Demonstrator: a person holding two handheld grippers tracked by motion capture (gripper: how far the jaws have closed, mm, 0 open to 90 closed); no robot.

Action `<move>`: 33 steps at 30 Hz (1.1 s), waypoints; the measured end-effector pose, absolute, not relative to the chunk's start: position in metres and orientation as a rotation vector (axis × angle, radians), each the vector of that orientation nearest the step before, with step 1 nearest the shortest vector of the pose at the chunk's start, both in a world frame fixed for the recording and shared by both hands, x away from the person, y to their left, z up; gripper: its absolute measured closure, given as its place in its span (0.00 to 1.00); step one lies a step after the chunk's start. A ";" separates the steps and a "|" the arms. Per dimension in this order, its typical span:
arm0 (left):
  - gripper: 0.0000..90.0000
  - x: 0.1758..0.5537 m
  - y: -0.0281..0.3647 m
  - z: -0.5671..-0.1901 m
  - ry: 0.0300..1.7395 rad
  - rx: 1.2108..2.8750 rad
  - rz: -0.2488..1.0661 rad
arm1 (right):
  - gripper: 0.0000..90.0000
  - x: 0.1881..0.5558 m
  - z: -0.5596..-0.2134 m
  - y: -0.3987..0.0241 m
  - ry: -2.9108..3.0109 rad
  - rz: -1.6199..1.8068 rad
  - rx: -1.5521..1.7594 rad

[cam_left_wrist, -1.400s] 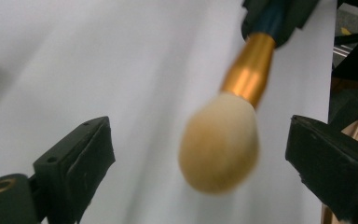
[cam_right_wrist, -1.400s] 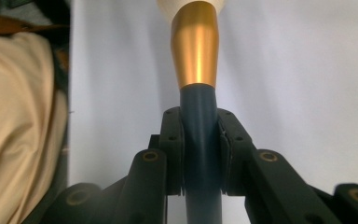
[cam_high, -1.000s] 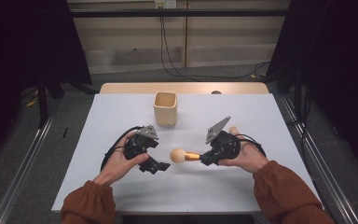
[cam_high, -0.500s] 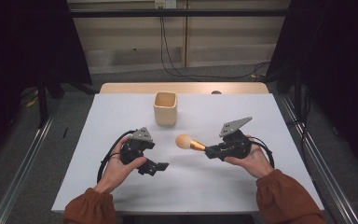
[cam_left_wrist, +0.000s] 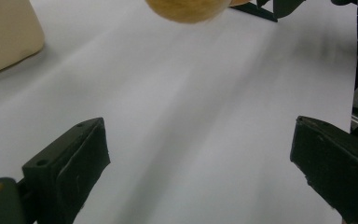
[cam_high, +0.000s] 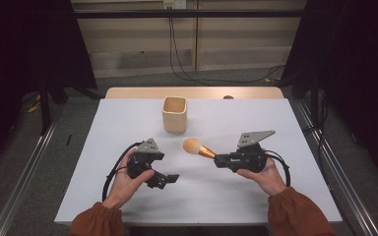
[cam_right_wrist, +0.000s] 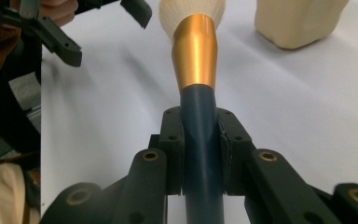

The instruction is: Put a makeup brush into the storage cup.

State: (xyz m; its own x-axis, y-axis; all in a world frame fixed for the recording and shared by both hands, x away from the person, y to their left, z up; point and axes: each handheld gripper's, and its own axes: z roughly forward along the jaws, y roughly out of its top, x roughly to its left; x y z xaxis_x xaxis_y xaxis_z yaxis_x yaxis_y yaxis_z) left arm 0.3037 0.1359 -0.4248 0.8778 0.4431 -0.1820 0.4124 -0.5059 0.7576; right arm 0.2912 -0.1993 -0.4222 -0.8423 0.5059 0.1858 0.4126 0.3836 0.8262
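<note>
A makeup brush [cam_high: 199, 148] with a tan round head, a gold ferrule and a dark handle [cam_right_wrist: 200, 140] is held above the white table. My right gripper [cam_high: 221, 160] is shut on that handle, brush head pointing left toward the cup. A cream square cup [cam_high: 174, 114] stands upright at the table's back middle; its side shows in the right gripper view [cam_right_wrist: 298, 21]. My left gripper [cam_high: 167, 179] rests low at the front left, jaws wide open with nothing between them. The brush head [cam_left_wrist: 186, 9] hangs ahead of its fingers [cam_left_wrist: 70, 163].
The white table [cam_high: 295, 128] has bare surface around both hands. A wooden strip [cam_high: 197, 92] runs along its far edge. Metal rails [cam_high: 24, 172] flank the table, and cables [cam_high: 187, 59] lie on the floor behind.
My right gripper lifted the brush off the table and drew back to the right, turning the brush level. The left gripper let go and stayed low at the front left.
</note>
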 end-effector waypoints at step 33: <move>0.05 0.295 0.143 -0.429 0.654 2.077 0.153 | 0.84 0.278 -0.432 -0.202 2.181 1.864 0.742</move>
State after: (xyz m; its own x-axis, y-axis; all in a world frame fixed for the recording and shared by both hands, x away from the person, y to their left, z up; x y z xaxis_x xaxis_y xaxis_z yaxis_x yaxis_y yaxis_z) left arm 0.2948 0.1426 -0.4287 0.8508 0.5063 -0.1405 0.3920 -0.4334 0.8115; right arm 0.2783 -0.2019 -0.4319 -0.8597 0.4772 0.1822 0.2545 0.0909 0.9628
